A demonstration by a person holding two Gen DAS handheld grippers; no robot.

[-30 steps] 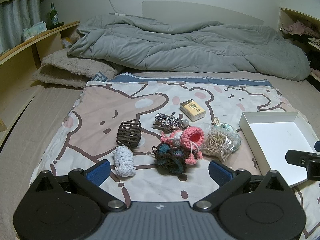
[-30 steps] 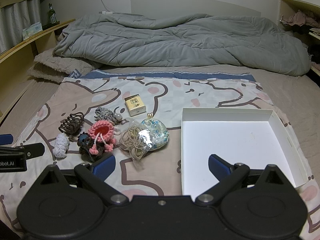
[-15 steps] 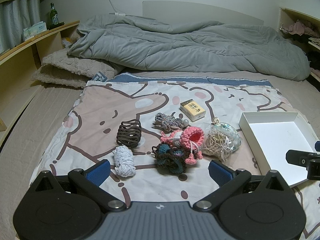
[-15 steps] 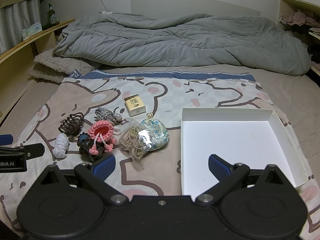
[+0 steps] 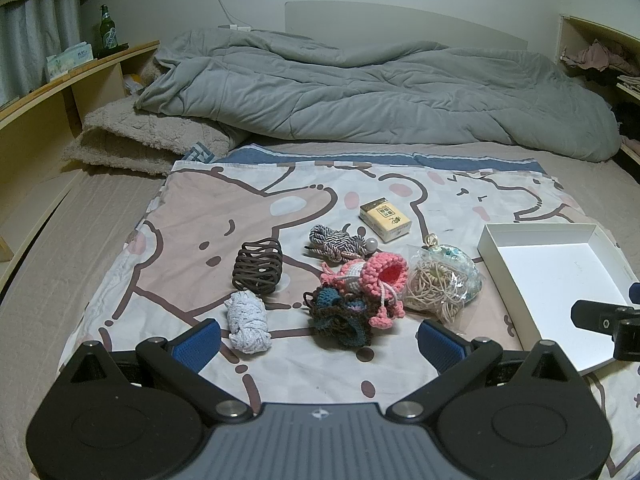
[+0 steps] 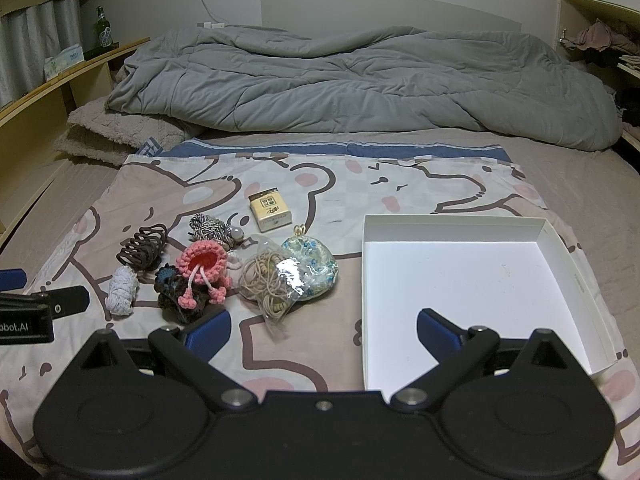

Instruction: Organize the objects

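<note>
Two hand-held grippers hover low over a bed spread with a cartoon-print sheet. Left hand-held gripper: jaws spread wide, nothing between its blue pads, aimed at a cluster of small things. Right hand-held gripper: jaws likewise wide apart and empty, its right finger over the near part of a white tray, which lies empty on the sheet to the right of the cluster. Cluster, seen from the left wrist: a brown coiled hair tie; a white fabric bundle just in front of it; a grey-and-white twisted cord; a small yellow box at the far side; a pink crochet pouch resting against a dark crochet piece; a clear bag of beige hair ties touching a blue floral pouch nearest the tray. Beyond the sheet, a rumpled grey duvet covers the head of the bed; a green bottle stands on the wooden shelf at far left.
</note>
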